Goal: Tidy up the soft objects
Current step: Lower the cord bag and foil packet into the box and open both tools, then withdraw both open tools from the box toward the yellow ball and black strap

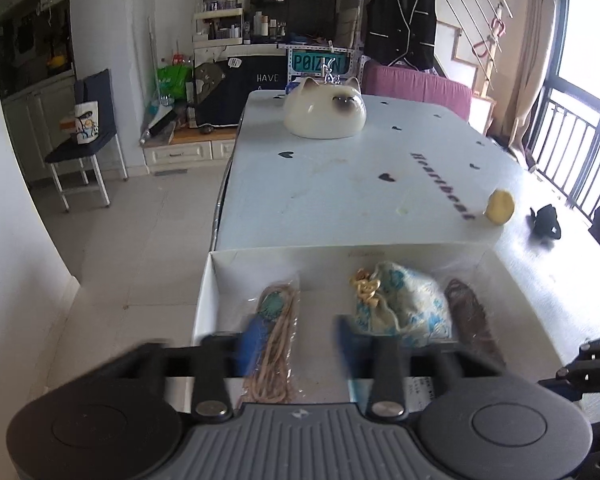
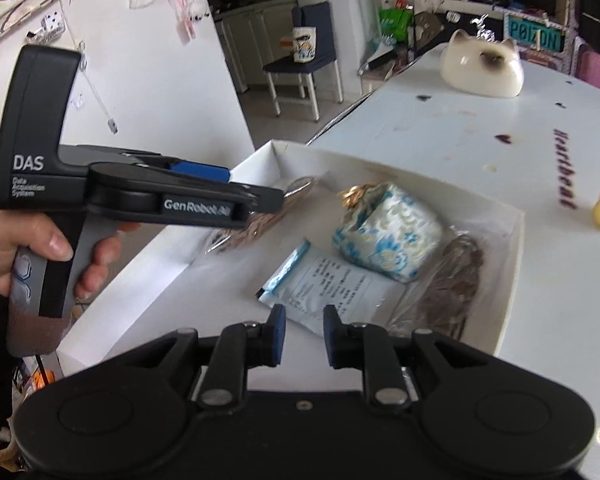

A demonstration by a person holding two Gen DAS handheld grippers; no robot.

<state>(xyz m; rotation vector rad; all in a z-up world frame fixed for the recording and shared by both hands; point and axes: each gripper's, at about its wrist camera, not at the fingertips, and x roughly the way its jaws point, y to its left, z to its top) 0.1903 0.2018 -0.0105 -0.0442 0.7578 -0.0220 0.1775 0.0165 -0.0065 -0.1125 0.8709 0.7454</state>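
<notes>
Box beneath both angled hand-held grippers

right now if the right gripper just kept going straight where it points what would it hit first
Most likely the white printed sachet lying flat in the white box: it sits just beyond the right gripper. The blue floral pouch lies further back. Depth is hard to judge.

Materials, box and table

White matt card box; brocade cloth pouch; crinkly clear plastic over my cord bundle; glossy ceramic cat; smooth matt tablecloth; printed paper sachet.
</notes>
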